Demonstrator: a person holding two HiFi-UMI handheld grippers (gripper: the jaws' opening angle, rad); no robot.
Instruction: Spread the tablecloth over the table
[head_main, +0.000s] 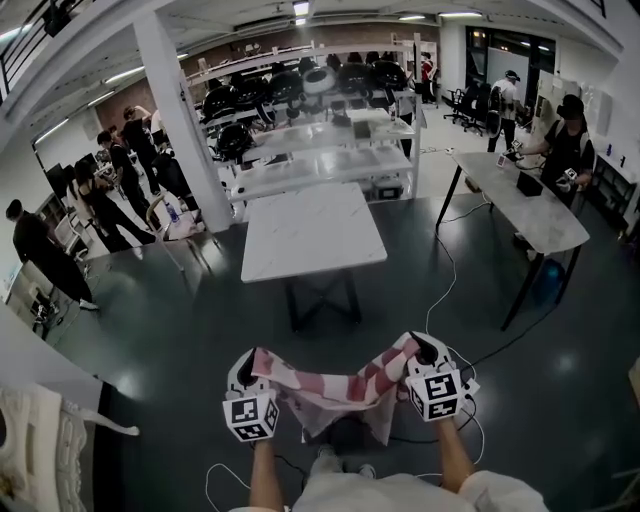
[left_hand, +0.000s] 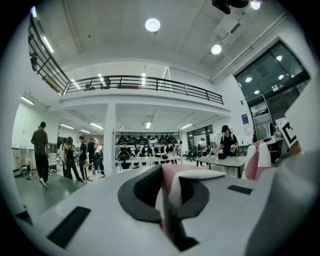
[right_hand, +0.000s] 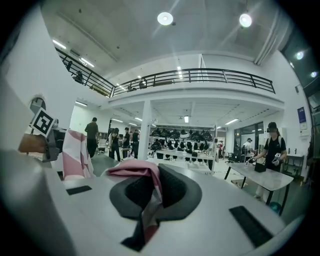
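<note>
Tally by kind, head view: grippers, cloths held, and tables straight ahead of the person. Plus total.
Grippers: 2, the left gripper and the right gripper, each shut on a cloth edge
Cloths: 1, the pink-and-white tablecloth hanging between them
Tables straight ahead: 1, the white-topped table
Total: 4

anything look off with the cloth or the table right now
Nothing stands out. The tablecloth sags, bunched, between the left gripper and right gripper, both shut on its edge; the table ahead stands level and uncovered.
</note>
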